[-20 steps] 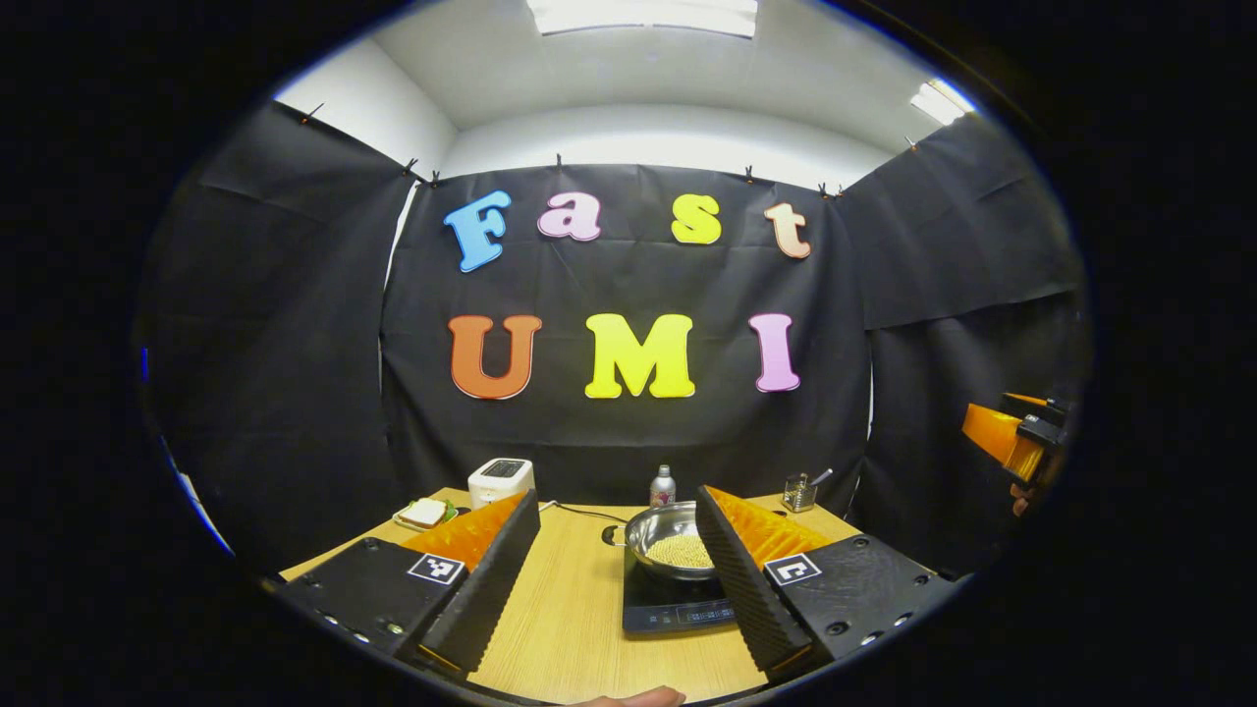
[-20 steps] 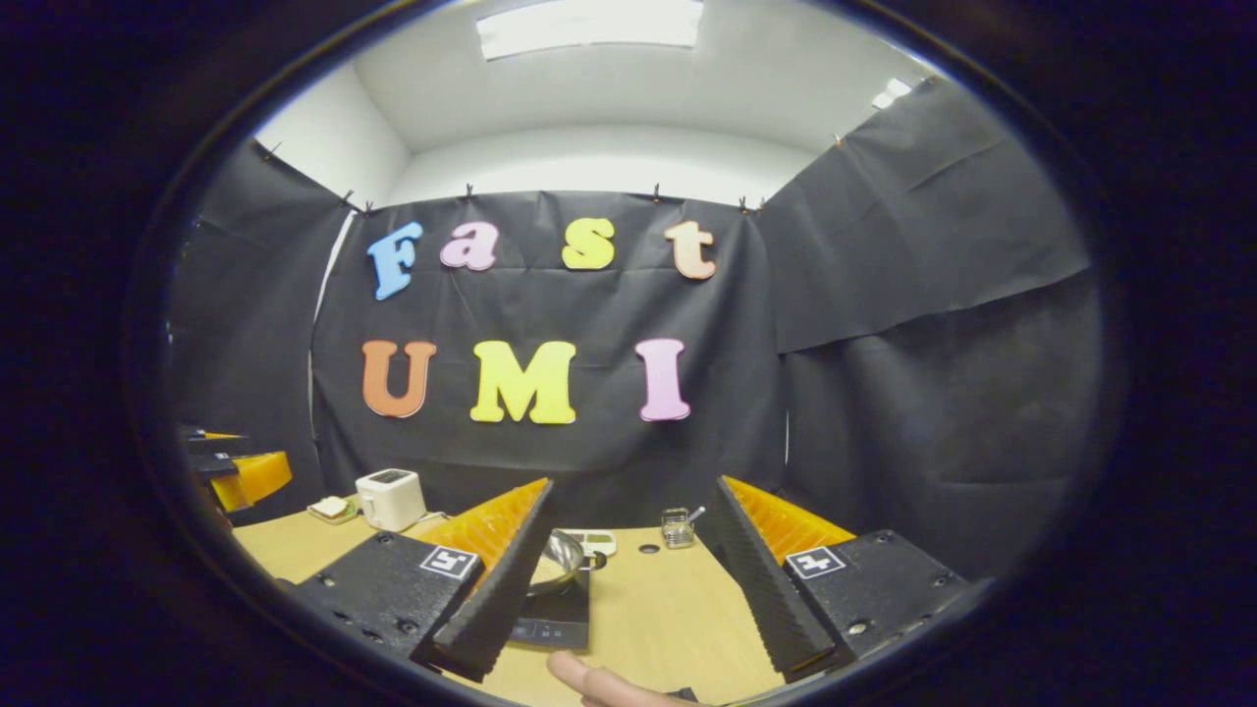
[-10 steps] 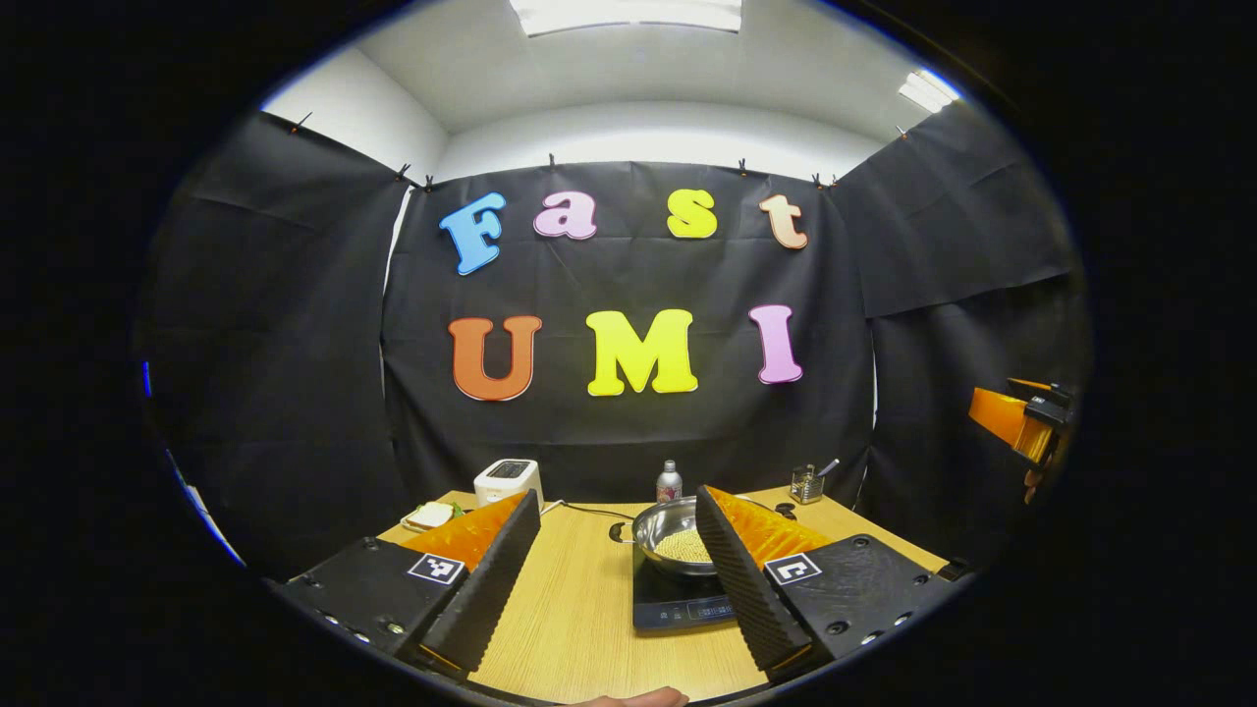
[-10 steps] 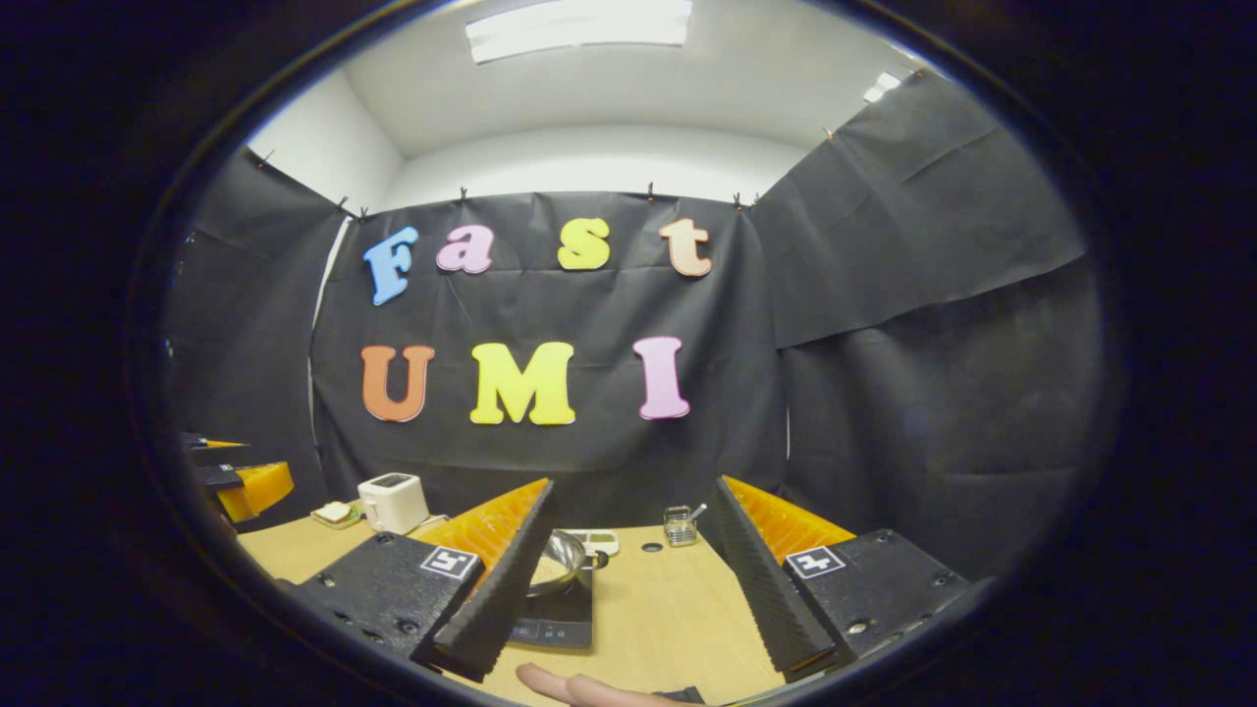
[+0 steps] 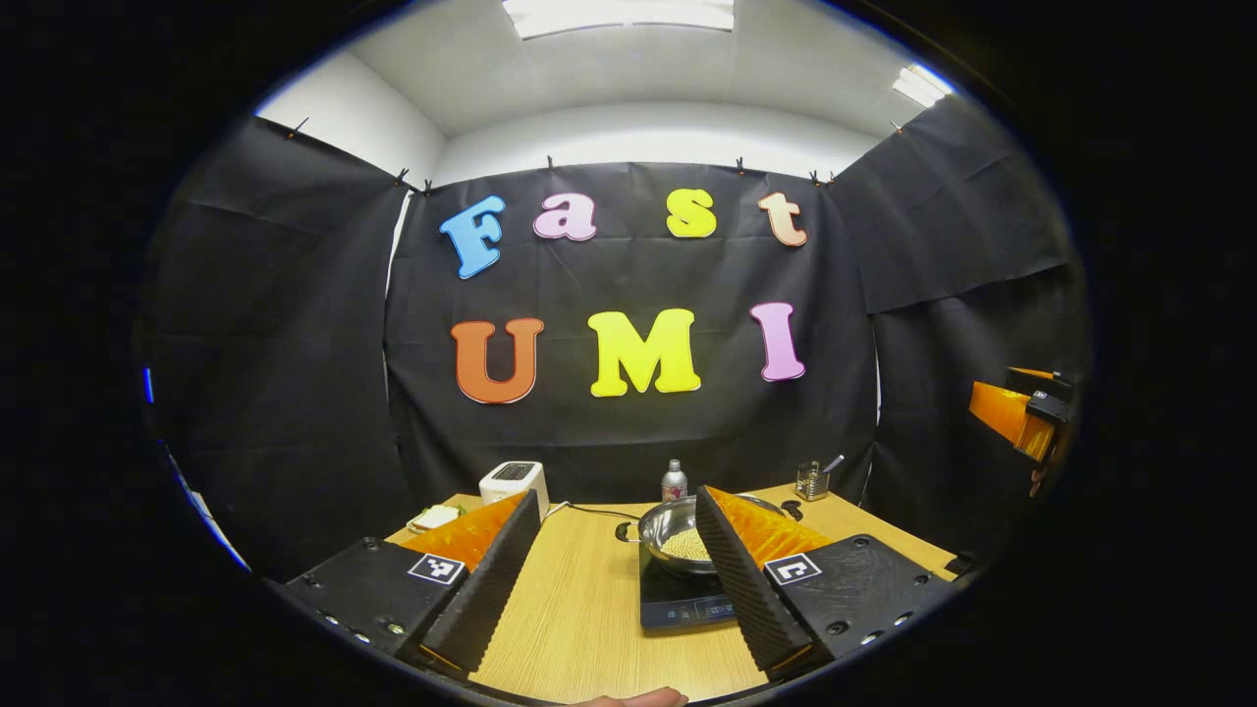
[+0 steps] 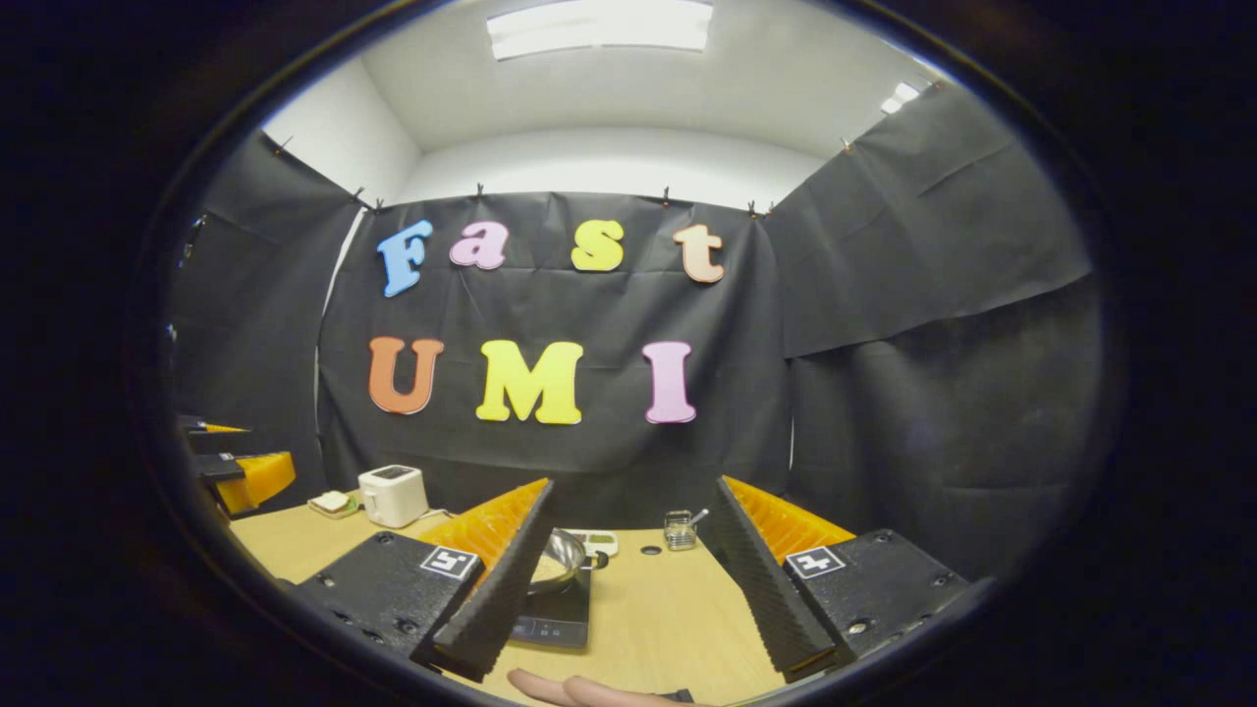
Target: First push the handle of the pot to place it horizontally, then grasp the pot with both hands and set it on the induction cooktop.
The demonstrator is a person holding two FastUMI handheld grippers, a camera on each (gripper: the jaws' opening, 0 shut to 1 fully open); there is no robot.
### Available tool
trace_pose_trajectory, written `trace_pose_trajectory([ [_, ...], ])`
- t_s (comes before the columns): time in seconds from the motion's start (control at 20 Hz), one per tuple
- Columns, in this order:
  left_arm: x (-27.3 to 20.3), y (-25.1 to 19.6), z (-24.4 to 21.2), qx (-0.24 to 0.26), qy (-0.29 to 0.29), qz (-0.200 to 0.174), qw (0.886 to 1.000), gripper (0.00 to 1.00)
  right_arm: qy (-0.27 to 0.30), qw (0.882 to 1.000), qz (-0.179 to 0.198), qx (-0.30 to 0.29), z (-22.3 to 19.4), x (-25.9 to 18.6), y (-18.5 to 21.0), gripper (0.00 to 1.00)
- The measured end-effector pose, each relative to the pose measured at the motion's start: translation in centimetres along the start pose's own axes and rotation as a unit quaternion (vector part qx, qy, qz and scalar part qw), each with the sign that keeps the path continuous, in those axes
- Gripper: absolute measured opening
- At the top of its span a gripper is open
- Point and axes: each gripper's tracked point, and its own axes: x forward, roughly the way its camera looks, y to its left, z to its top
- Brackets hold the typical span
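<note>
A steel pot (image 5: 671,533) holding pale grains sits on the black induction cooktop (image 5: 678,607) at the middle of the wooden table (image 5: 579,599). A small dark handle sticks out on its left side. My left gripper (image 5: 617,509) is open and empty, held back from the pot, and its right finger hides the pot's right side. In the right gripper view the pot (image 6: 562,558) peeks out behind the left finger, on the cooktop (image 6: 555,617). My right gripper (image 6: 633,496) is open and empty too, apart from the pot. Each gripper shows at the other view's edge: right gripper (image 5: 1016,417), left gripper (image 6: 236,463).
At the table's back stand a white toaster (image 5: 513,480), a plate with a sandwich (image 5: 432,517), a small bottle (image 5: 674,481) and a glass cup with a spoon (image 5: 811,481). A white flat device (image 6: 594,540) lies behind the cooktop. A person's fingertip (image 6: 565,687) shows at the bottom.
Both cameras drifted slightly; in the left gripper view the cooktop and pot slid a little to the right. Both grippers stayed open and the pot stayed on the cooktop.
</note>
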Motion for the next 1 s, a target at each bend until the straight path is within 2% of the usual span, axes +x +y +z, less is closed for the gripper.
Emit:
trace_pose_trajectory([
  [0.55, 0.1, -0.6, 0.0, 0.026, -0.006, 0.010, 1.000, 0.95, 0.001, 1.000, -0.004, -0.006, -0.5, 0.1, -0.9, 0.96],
  [0.85, 0.3, -1.3, 0.1, 0.028, -0.011, 0.011, 0.999, 0.96, 0.010, 1.000, -0.007, 0.002, -1.5, 0.7, -1.5, 0.99],
  [1.0, 0.4, -1.6, 0.1, 0.024, -0.014, 0.012, 1.000, 0.96, 0.006, 1.000, -0.004, 0.003, -1.5, 0.8, -1.8, 0.96],
])
